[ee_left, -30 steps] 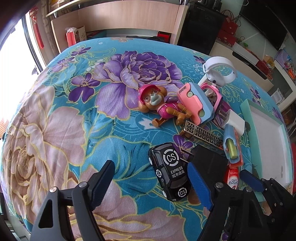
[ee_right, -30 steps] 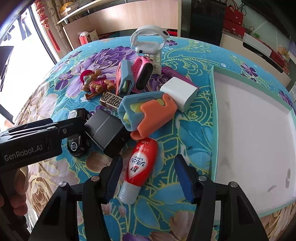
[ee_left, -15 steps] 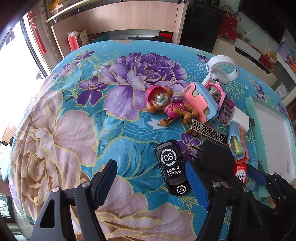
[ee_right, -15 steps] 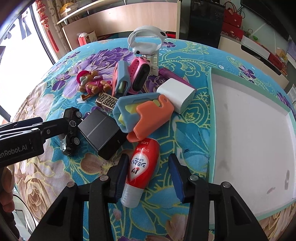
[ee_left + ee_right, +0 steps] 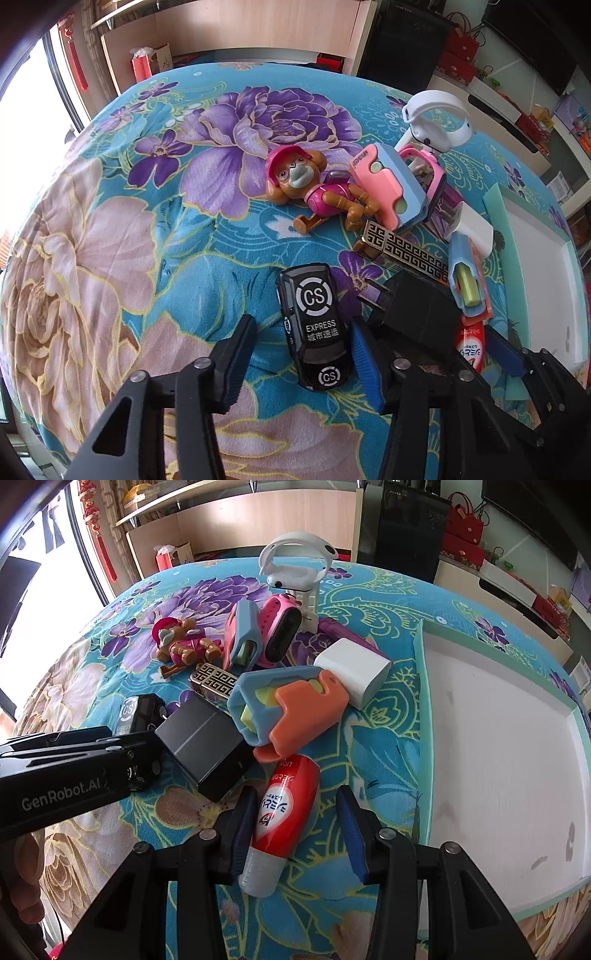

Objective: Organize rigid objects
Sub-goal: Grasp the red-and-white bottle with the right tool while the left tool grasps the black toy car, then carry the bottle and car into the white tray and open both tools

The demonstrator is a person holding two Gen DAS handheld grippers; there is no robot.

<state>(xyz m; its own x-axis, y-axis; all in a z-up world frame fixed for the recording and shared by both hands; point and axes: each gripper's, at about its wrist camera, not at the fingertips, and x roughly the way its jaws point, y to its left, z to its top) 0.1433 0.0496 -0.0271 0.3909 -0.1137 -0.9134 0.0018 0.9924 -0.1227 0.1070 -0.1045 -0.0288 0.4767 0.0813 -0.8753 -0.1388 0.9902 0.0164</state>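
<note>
My left gripper (image 5: 301,347) is open around a black toy car (image 5: 314,325) marked CS EXPRESS; its right finger touches the car, the left one stands apart. My right gripper (image 5: 295,823) is open around a red tube (image 5: 286,812) with a clear cap lying on the floral cloth, with a gap on both sides. A black box (image 5: 207,744) lies between car and tube. A white tray with a green rim (image 5: 421,716) lies at the right.
A pile sits behind: a dog figure (image 5: 306,186), pink and blue case (image 5: 388,188), orange and blue case (image 5: 291,709), white block (image 5: 352,672), patterned gold bar (image 5: 214,679), pink watch (image 5: 280,631), white ring stand (image 5: 295,565). Furniture stands beyond the table.
Both grippers moved forward and narrowed. The left one now straddles the black car; the right one straddles the red tube more closely.
</note>
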